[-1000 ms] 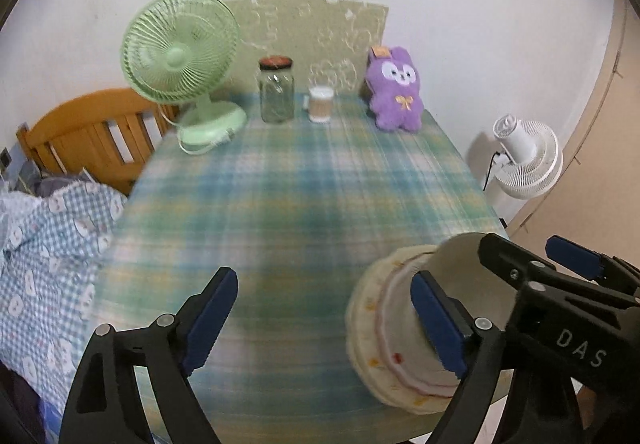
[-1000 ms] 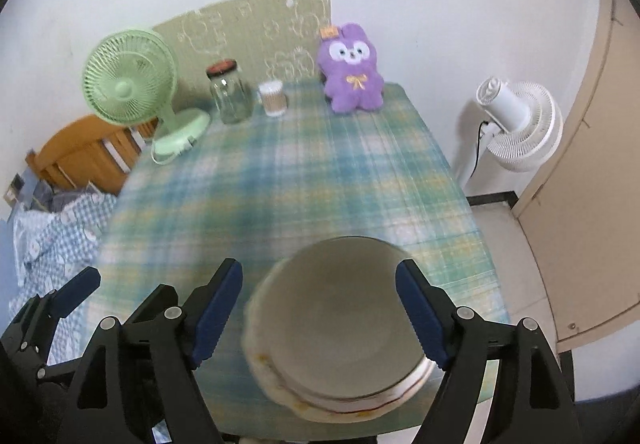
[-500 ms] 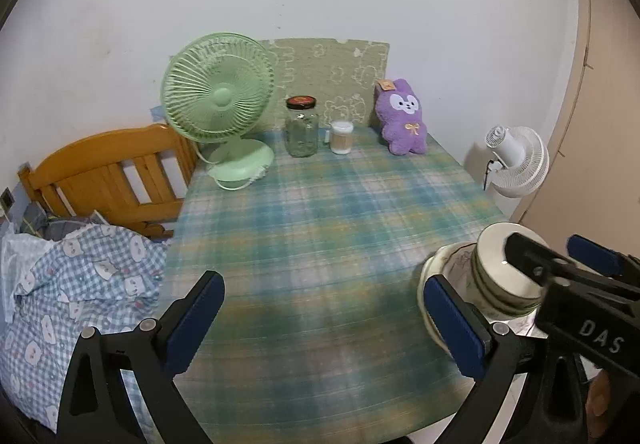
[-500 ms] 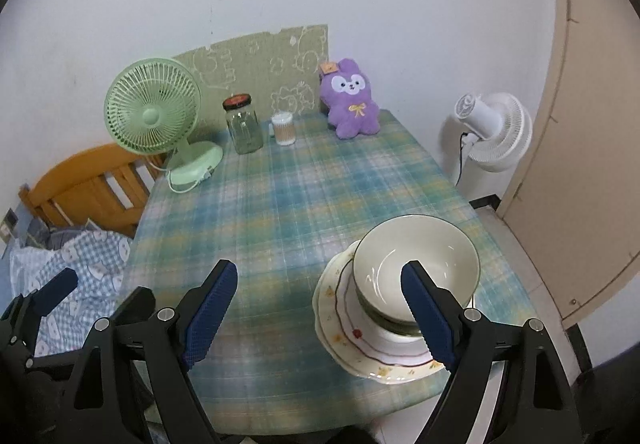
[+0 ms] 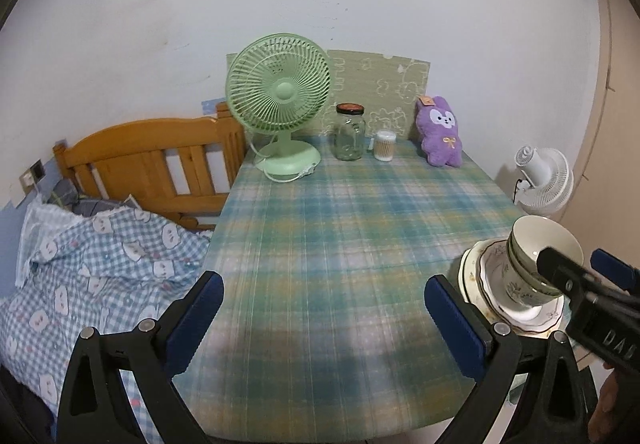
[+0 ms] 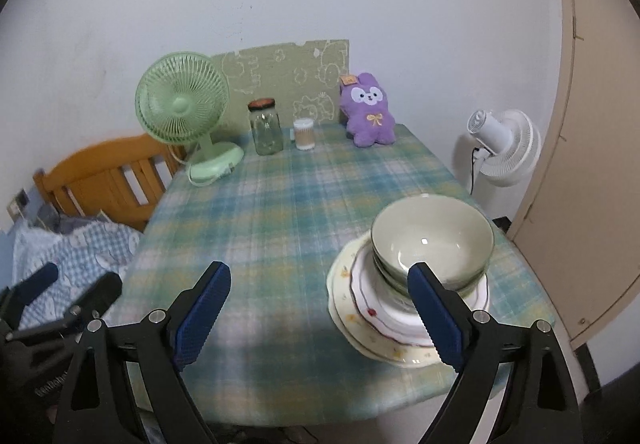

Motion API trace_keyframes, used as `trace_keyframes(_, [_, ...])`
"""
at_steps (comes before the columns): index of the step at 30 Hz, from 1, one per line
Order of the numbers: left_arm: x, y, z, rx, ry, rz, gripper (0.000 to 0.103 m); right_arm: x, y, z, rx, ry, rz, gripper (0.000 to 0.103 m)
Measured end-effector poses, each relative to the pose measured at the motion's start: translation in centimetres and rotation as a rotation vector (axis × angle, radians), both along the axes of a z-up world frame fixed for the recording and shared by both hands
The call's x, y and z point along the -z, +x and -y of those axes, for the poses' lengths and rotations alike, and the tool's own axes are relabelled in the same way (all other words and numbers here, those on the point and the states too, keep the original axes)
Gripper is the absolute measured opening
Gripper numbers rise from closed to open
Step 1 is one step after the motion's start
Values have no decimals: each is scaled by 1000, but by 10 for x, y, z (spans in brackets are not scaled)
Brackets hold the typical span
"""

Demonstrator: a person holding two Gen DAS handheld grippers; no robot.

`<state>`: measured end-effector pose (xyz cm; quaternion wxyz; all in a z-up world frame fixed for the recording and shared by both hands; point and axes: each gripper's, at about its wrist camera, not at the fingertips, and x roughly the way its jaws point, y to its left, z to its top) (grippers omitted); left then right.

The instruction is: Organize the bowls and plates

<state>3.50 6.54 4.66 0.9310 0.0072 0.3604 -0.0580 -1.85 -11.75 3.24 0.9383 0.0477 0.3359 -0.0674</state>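
A stack of pale green bowls (image 6: 432,240) sits on a stack of patterned plates (image 6: 360,308) at the near right of the plaid table (image 6: 280,211). The stack also shows in the left wrist view, bowls (image 5: 536,248) on plates (image 5: 486,284). My right gripper (image 6: 320,316) is open and empty, held above the table's near edge, its right finger in front of the stack. My left gripper (image 5: 320,320) is open and empty, left of the stack. The right gripper's fingers (image 5: 560,268) cross the stack in the left wrist view.
At the table's far end stand a green desk fan (image 6: 184,111), a glass jar (image 6: 266,131), a cotton swab tub (image 6: 304,133) and a purple plush rabbit (image 6: 368,115). A wooden bed with a checked quilt (image 5: 100,256) lies left. A white floor fan (image 6: 500,147) stands right.
Both grippers have pulled back and up from the table, so the stack of bowls and plates looks smaller and farther. Both stay open and empty. The stack has not moved.
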Motion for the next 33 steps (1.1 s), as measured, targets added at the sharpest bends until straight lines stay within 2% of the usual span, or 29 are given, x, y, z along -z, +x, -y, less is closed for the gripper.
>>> trace_keyframes(4, [5,-14,3,-26,-7,30,102,8,-11,3,-7,-10,19,96])
trace_keyframes(17, [34,-33,12,-22,5,97,103,40,-27,11,13,-22,84,96])
trace_keyframes(33, [37,-28,16,-28,9,117,103,44,-21,12,23,-38,91,96])
